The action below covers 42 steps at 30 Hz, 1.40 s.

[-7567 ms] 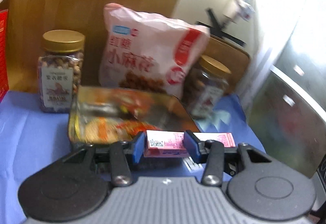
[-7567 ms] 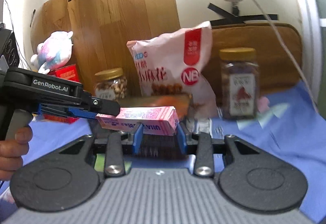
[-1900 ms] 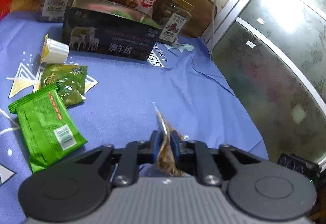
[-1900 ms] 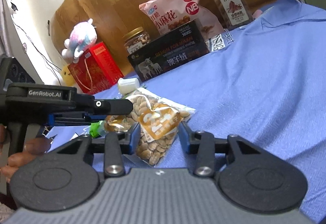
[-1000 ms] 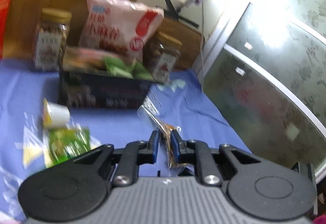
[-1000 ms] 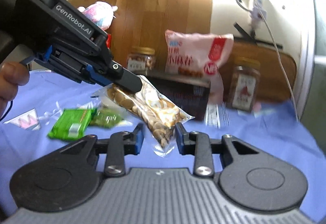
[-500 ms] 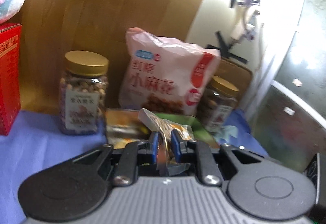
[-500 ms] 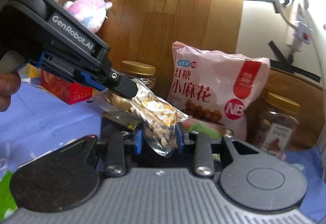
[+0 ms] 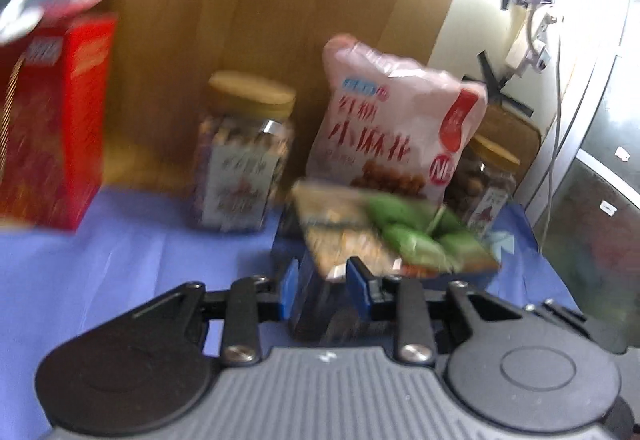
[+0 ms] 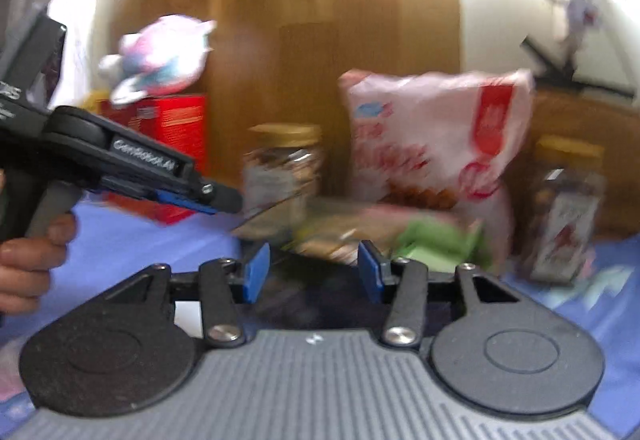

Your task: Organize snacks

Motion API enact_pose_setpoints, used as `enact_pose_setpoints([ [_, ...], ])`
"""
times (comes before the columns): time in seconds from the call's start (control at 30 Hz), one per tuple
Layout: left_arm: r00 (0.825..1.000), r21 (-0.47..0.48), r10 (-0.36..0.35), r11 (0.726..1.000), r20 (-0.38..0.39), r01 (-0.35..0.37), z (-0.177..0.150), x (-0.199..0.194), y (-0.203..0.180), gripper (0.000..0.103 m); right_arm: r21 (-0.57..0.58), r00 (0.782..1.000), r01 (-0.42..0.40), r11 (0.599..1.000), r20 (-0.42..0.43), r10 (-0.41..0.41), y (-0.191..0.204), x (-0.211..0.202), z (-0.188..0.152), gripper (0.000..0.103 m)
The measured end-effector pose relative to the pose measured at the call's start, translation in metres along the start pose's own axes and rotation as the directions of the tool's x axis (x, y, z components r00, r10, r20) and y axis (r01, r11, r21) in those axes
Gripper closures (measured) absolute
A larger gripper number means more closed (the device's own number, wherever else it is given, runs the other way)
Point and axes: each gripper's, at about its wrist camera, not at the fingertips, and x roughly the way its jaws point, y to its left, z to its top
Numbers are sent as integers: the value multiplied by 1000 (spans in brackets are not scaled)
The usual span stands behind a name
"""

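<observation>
Both sets of jaws opening: left gripper and right gripper letting go of the clear nut packet, now lying blurred on top of the dark box, beside green packets. Could slide off the heaped box onto the blue cloth if released while tilted. Might also snag on a withdrawing finger.

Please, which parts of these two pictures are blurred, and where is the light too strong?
Left wrist view: motion blur smears the red box, the jar and the packets in the dark box; the left gripper stays sharp; glare washes out the top right. Right wrist view: the pink bag and plush toy are blurred, the right gripper is sharp, and the top wall is overexposed.
</observation>
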Motion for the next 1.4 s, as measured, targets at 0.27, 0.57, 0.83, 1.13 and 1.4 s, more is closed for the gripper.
enact_pose_setpoints([
  [0.27, 997, -169, -18, 986, -75, 5, -37, -14, 37, 74, 141, 965, -146, 979, -199, 172, 25, 46, -12, 33],
  [0.57, 998, -241, -27, 971, -61, 11, -61, -42, 48, 74, 314, 945, -103, 944, -265, 191, 21, 79, -9, 50],
  [0.83, 993, -176, -95, 981, -65, 82, -73, -60, 14, 74, 322, 975, 44, 946, -221, 30, -15, 1, -38, 50],
  [1.13, 942, -14, -271, 962, -199, 274, -106, -50, -75, 67, 277, 976, -65, 959, -181, 118, -6, -112, -88, 51],
  [1.4, 902, 42, -303, 943, -308, 331, -132, -38, -125, 67, 547, 993, -10, 837, -92, 73, -53, -153, -109, 48],
])
